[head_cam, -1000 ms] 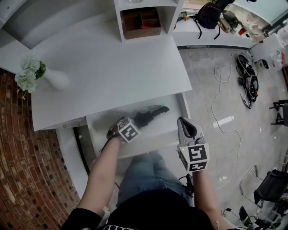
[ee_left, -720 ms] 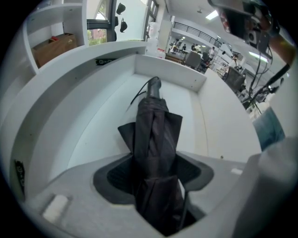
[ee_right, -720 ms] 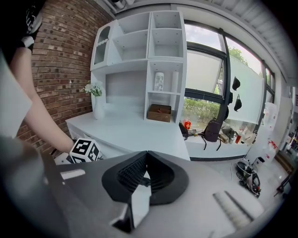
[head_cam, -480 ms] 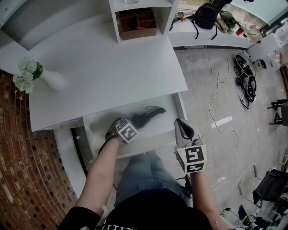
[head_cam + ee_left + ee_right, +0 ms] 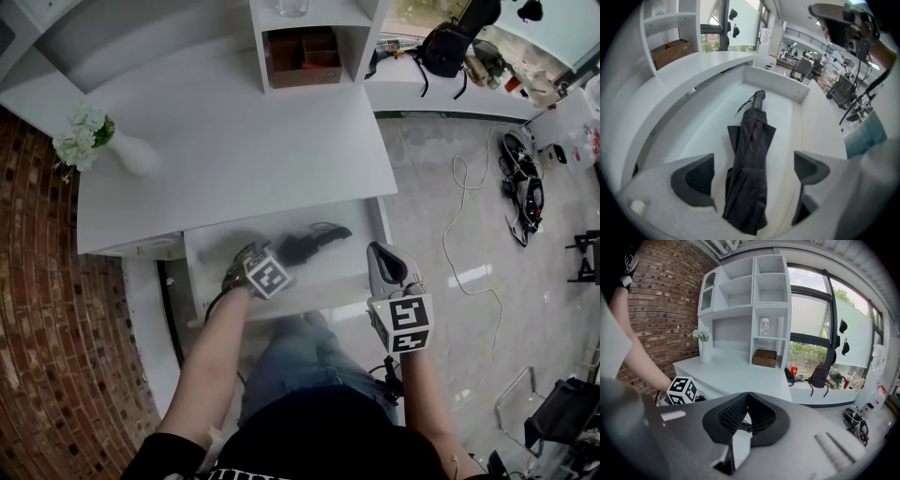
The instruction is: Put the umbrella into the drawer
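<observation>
From the head view, the folded umbrella [image 5: 309,242] lay flat on the floor of the open drawer [image 5: 281,302], which stood pulled out from under the counter [image 5: 234,159]. The left tool [image 5: 246,262] pointed steeply down over the umbrella's canopy end. The right tool [image 5: 384,255] hung by the drawer's front right corner, probably placed there to push the drawer shut.

In the left gripper view, the jaws stood wide and were opening. The umbrella ran between them, but neither pad pressed on it (a letting-go, by my reading, since the drawer floor already carried it).

In the right gripper view, the jaws met at their tips with nothing between them. They faced across the counter, plainly idle.
</observation>
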The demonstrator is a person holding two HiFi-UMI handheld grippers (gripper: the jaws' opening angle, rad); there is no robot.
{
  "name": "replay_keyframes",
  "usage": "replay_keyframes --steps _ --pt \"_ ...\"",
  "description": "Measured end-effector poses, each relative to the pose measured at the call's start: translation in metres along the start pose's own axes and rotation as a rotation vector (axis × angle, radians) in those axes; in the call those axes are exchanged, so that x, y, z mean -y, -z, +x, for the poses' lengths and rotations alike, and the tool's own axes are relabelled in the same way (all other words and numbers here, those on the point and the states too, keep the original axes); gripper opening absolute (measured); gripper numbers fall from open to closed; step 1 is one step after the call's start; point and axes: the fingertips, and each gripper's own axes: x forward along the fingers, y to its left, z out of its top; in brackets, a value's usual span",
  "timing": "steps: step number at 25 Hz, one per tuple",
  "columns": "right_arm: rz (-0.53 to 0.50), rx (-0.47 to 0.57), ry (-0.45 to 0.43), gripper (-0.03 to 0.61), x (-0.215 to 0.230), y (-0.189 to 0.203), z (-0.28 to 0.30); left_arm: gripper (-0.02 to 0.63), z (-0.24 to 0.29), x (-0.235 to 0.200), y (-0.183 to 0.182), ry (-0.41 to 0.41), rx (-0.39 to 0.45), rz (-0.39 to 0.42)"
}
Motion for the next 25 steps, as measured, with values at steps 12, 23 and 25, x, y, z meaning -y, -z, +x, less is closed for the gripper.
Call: replay_keyframes --steps 12,23,25 --pt "-0.015 0.089 -0.024 0.003 0.002 -0.037 -0.006 0.523 -0.076 -0.009 -0.041 -0.118 0.18 -0.092" --pt "-0.052 0.172 -0.005 0.003 0.003 -0.073 -0.018 0.465 -0.162 -0.028 -0.075 -0.261 0.431 -0.133" --pt "-0.056 0.187 0.001 0.003 0.002 -0.079 -0.019 0.448 -0.176 -0.03 -0.076 -0.288 0.475 -0.143"
